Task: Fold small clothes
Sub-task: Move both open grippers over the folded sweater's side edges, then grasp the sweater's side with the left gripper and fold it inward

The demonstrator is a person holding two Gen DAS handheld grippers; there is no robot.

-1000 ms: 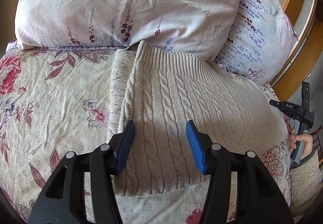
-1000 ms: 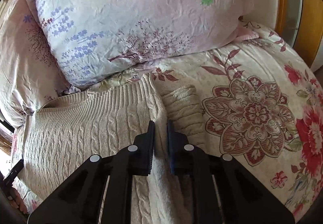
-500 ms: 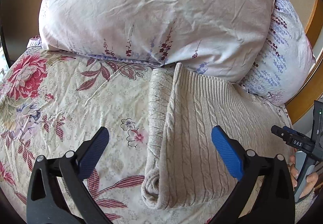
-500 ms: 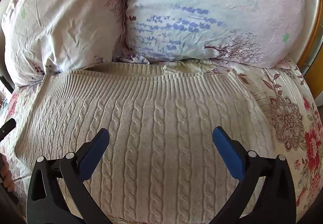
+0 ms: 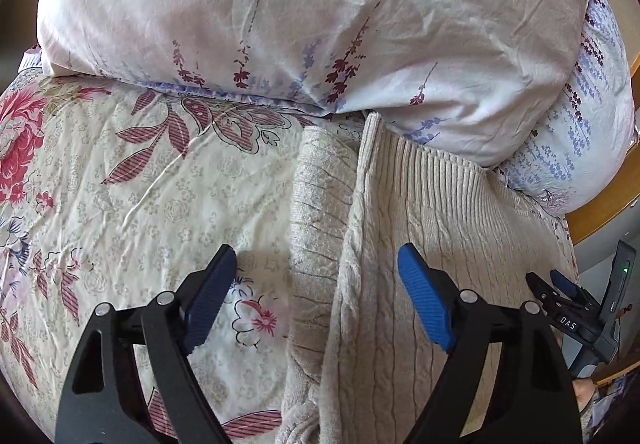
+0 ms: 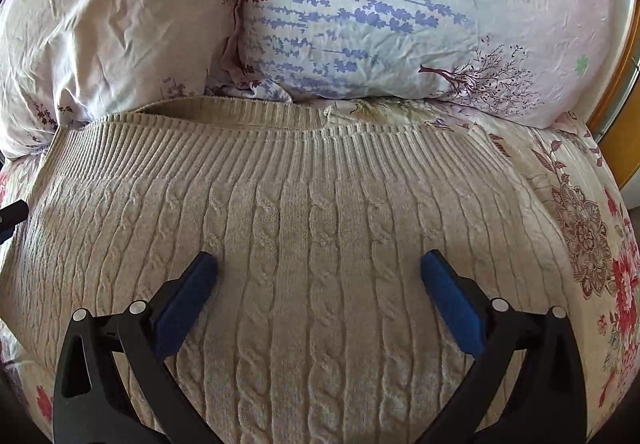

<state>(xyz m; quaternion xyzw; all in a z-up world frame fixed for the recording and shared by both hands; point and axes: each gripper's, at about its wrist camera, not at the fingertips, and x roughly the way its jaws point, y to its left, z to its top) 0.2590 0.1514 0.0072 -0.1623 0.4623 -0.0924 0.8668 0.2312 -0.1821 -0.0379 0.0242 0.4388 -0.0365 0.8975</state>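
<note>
On floral bedspread [image 5: 120, 195], cable-knit sweater [image 6: 320, 244] lying partly folded, far hem touching pillows [image 6: 360, 15]. Left gripper [image 5: 316, 300] hovering over sweater's left edge, right gripper [image 6: 320, 296] over middle; both fingers spread, gripping nothing. Between folds, likely; next calling for pinching an edge.

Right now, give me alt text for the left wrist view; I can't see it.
The open left gripper hovers over the folded edge of a beige cable-knit sweater lying on a floral bedspread. Two floral pillows sit behind it, and the right gripper shows at the right edge.
</note>
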